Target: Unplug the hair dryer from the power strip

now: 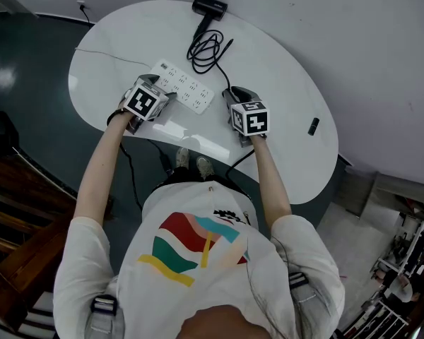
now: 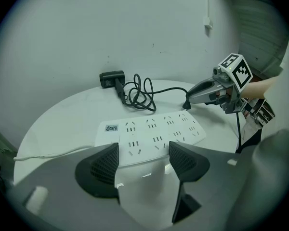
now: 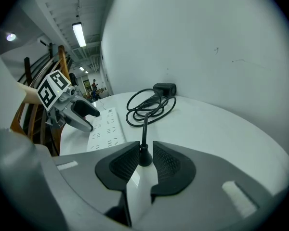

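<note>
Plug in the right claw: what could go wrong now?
1. The right claw pinches the plug by its thin neck, so it might twist or slip out.
2. The cord lies coiled up to the hair dryer; pulling far could drag the dryer.
3. The left claw is open at the power strip, so the strip might slide.

Power strip (image 1: 187, 85) on desk (image 1: 290, 111), touching L gripper (image 1: 161, 90); hair dryer (image 1: 209, 7) at far edge, cord (image 1: 206, 48) coiled, plug (image 1: 230, 89) prob. in R gripper (image 1: 237, 94) jaws.
</note>
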Demonstrator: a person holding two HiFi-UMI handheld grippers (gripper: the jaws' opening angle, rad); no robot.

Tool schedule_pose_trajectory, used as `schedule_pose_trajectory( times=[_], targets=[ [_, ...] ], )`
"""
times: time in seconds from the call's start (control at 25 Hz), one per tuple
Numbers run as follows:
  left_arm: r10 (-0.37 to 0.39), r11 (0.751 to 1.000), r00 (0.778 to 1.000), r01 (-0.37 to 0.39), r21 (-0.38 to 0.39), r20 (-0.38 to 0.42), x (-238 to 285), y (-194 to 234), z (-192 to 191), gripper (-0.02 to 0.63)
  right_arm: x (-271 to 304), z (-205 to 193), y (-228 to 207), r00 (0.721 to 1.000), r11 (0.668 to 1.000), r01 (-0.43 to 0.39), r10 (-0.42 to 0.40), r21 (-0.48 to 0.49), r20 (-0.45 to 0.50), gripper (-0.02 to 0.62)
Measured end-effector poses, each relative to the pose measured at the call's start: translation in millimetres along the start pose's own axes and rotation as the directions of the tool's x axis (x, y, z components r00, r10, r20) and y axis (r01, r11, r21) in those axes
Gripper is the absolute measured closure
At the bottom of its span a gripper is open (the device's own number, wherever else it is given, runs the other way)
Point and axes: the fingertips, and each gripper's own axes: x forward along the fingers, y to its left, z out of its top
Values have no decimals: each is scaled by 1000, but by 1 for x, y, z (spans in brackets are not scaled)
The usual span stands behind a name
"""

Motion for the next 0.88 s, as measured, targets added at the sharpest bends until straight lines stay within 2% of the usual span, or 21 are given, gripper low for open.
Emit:
schedule_pose_trajectory(
  times=[0.24, 0.4, 0.48, 0.6, 0.68, 0.76, 0.8, 0.84, 0.88],
  targets=[
    [4, 1000, 1000, -4, -3, 10, 0, 0, 1, 282, -7, 3, 2, 1000, 1000, -10, 10, 3, 19, 491],
    [4, 1000, 1000, -3, -11, 23, 2, -1, -5, 295, -20, 15, 8, 998, 1000, -20, 19, 9, 64, 486],
    [30, 1000, 999, -29, -4, 32, -3, 1, 1, 295, -27, 28, 11, 995, 1000, -23, 24, -9, 95, 489],
    [104, 995, 985, -103, -11, 137, -19, 8, 28, 322, -44, 68, 10, 981, 999, 13, -7, -32, 191, 497],
    [137, 991, 963, -135, -24, 231, -38, 9, 54, 330, -64, 104, 11, 956, 998, 49, -38, -32, 292, 506],
    [204, 979, 920, -195, -62, 333, -67, 11, 80, 386, -87, 141, 18, 919, 997, 67, -50, -30, 391, 512],
    [255, 967, 887, -233, -102, 386, -84, 14, 92, 454, -100, 158, 23, 898, 997, 71, -50, -31, 438, 517],
    [306, 952, 845, -266, -151, 438, -104, 16, 103, 541, -112, 174, 29, 874, 997, 73, -48, -33, 483, 522],
    [349, 937, 801, -286, -202, 486, -124, 17, 112, 599, -124, 187, 36, 851, 997, 73, -43, -37, 524, 525]
  ],
)
